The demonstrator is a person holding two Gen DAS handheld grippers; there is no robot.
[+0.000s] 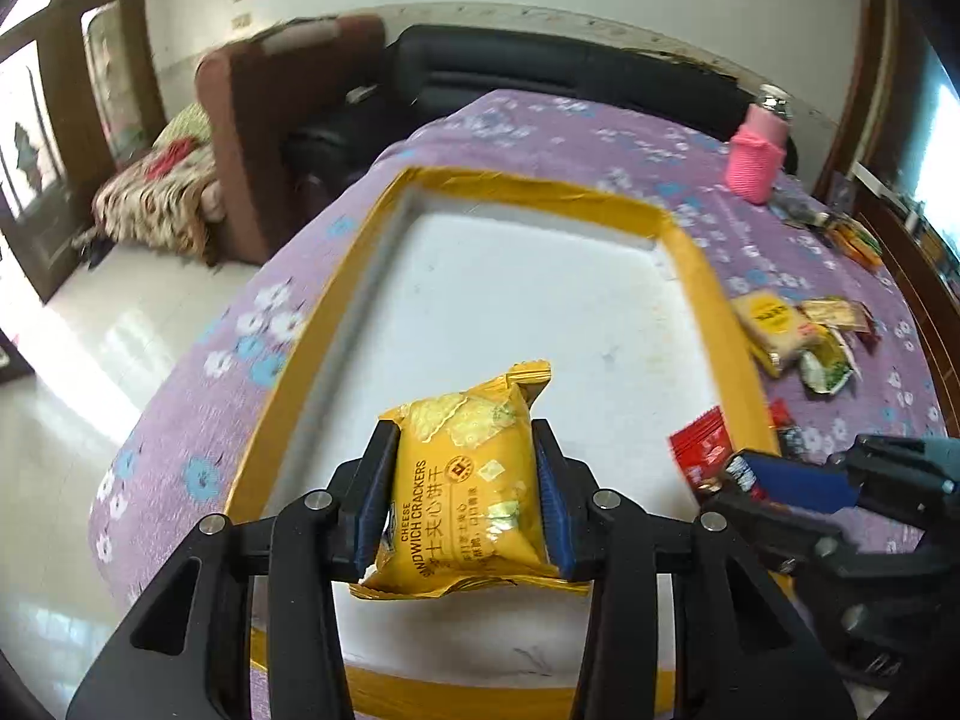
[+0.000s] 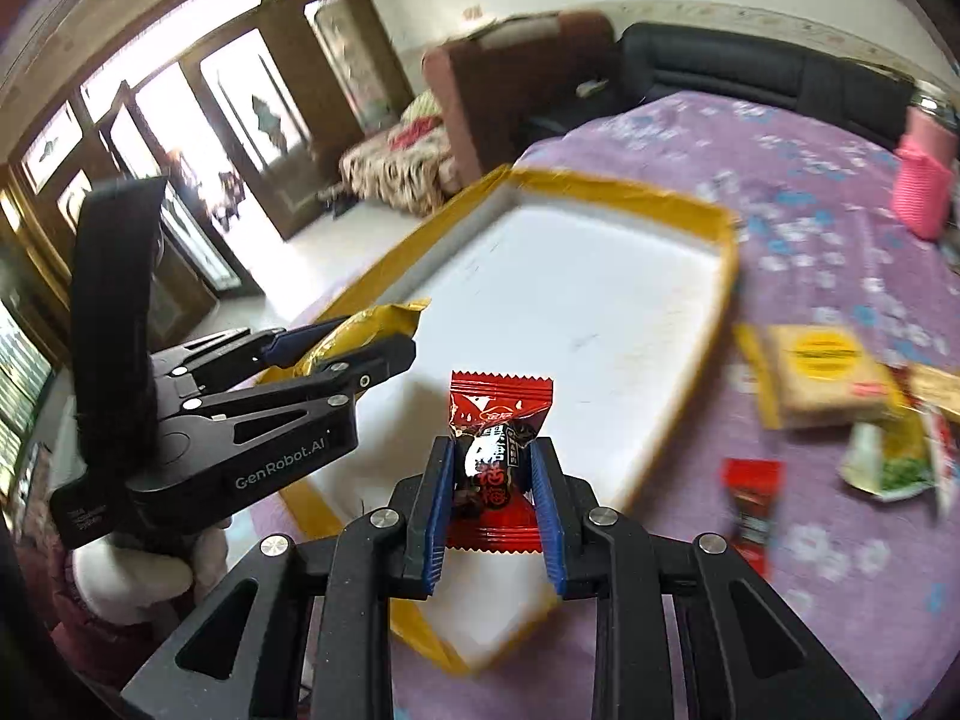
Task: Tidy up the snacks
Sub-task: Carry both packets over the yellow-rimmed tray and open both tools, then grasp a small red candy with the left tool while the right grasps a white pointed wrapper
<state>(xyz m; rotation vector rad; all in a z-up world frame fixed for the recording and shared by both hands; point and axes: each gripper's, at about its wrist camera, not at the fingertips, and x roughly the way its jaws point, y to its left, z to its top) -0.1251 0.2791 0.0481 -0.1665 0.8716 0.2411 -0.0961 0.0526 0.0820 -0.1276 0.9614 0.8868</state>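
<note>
My left gripper [image 1: 467,450] is shut on a yellow cheese sandwich cracker packet [image 1: 468,480] and holds it above the near end of the white tray with a yellow rim [image 1: 690,252]. My right gripper [image 2: 491,456] is shut on a small red and black candy packet [image 2: 495,462] above the tray's near right corner [image 2: 726,240]. The left gripper with the yellow packet [image 2: 360,333] also shows at the left in the right wrist view. The right gripper with the red packet [image 1: 702,450] shows at the right in the left wrist view.
The tray lies on a purple flowered cloth [image 1: 540,126]. Loose snack packets [image 1: 798,336] lie right of the tray, also in the right wrist view [image 2: 822,372], with a red packet [image 2: 750,504] nearer. A pink-sleeved bottle [image 1: 756,156] stands at the far right. A dark sofa [image 1: 540,72] lies behind.
</note>
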